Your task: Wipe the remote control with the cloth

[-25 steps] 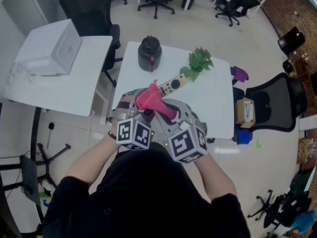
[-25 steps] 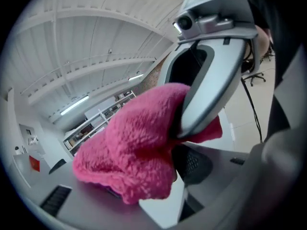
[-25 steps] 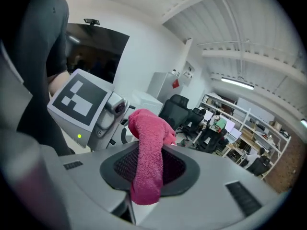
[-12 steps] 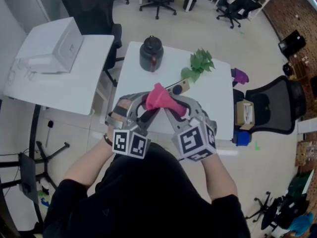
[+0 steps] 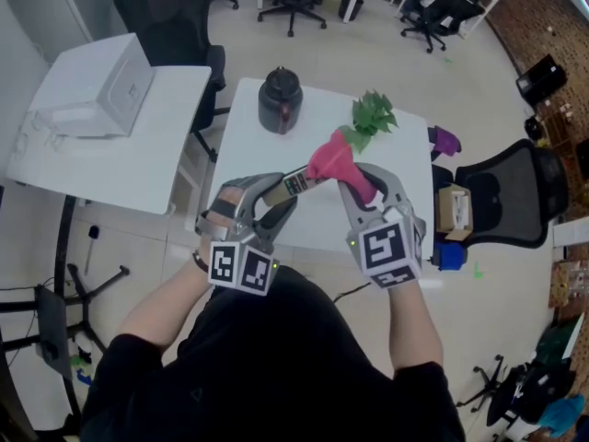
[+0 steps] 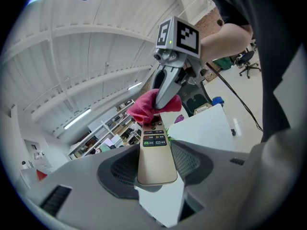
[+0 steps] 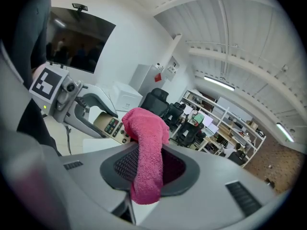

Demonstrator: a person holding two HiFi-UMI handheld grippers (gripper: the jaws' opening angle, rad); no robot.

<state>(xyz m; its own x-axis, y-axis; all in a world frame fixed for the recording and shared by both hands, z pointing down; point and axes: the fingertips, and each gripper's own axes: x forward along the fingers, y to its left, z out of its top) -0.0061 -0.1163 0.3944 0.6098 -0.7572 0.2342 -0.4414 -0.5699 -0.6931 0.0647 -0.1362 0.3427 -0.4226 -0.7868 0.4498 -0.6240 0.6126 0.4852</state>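
The remote control point(image 5: 296, 181) is being held up off the bench point(image 5: 396, 212), above its near half, and is being clamped at its plain lower end by the left gripper point(image 5: 282, 191), jaws set fairly wide on the gold body point(image 6: 156, 152). The pink cloth point(image 5: 333, 161) is being pinched by the right gripper point(image 5: 357, 180), jaws part closed on a fold of it point(image 7: 146, 152), with the loose bunch being pressed onto the remote's far, button end. In the left gripper view the cloth point(image 6: 151, 108) is covering the top buttons while the lower button rows and the plain end are being left bare. Wiping is being judged as under way at the far end; the near half and the clamped end are likely being left for later, and the back cannot be judged. Containers: a dark lidded jar point(image 5: 279, 99) is sitting at the far edge of the bench, lid on, contents hidden. A cardboard box point(image 5: 453, 205) is lying just beside the bench, contents too small to tell. A green plant sprig point(image 5: 371, 115) is lying on the bench beyond the cloth.
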